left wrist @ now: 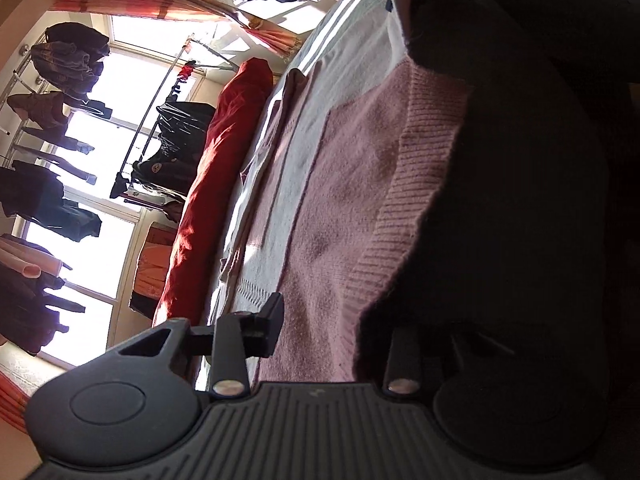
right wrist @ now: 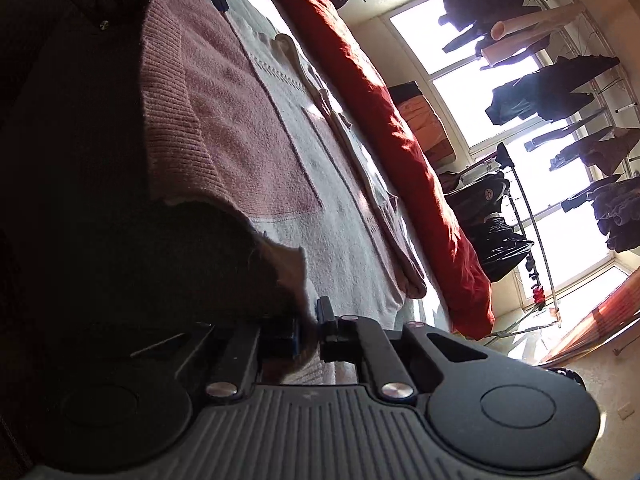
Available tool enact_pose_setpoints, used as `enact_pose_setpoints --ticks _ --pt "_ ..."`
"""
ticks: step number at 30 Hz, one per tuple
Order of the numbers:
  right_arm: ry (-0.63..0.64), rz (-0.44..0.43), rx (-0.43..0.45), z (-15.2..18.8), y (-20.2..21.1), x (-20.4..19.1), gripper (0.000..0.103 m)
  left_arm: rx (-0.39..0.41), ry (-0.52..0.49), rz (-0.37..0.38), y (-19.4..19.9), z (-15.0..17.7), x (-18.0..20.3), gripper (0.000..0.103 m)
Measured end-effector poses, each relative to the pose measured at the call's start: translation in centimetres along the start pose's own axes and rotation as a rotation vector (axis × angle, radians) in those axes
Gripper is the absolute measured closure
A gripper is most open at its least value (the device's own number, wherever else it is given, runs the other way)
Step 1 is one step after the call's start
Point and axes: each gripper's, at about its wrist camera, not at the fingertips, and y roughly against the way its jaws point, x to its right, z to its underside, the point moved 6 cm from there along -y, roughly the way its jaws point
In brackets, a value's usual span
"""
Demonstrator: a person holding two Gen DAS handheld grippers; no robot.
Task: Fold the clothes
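While I'm holding both tools rolled sideways at the hem, the right gripper [right wrist: 308, 332] is pinching a bottom corner of the pink-and-white sweater [right wrist: 248, 120], jaws pressed together on a small tuft of knit. The left gripper [left wrist: 340, 328] looks spread: one finger [left wrist: 272, 320] is standing clear over the pink panel, while its partner is lost in shadow under the ribbed hem [left wrist: 420, 184], so I'm judging the hem sits between them, not confirmed clamped.

Risks I'm watching:
- Right bite is shallow, at the very corner; a pull could slip the knit out.
- If the left isn't truly gripping, lifting would raise one corner only and skew the fold.
- Loose knit stretches; uneven tension would be dragging the body across the bed [right wrist: 372, 292].

Sweater is lying flat on the bed, hem nearest both tools, body running away toward the red duvet [right wrist: 392, 128] bunched along its far side. Whether it's being spread or folded, I can't tell.
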Motion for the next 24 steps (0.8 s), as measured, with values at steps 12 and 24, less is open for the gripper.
enact_pose_setpoints --ticks 12,24 --pt "-0.016 0.034 0.049 -1.4 -0.1 4.1 0.096 0.02 0.011 -0.025 -0.1 -0.5 -3.2 0.093" --pt "-0.003 0.084 0.069 -2.5 -3.2 7.7 0.096 0.033 0.033 -0.085 -4.5 -1.7 -8.2 0.093"
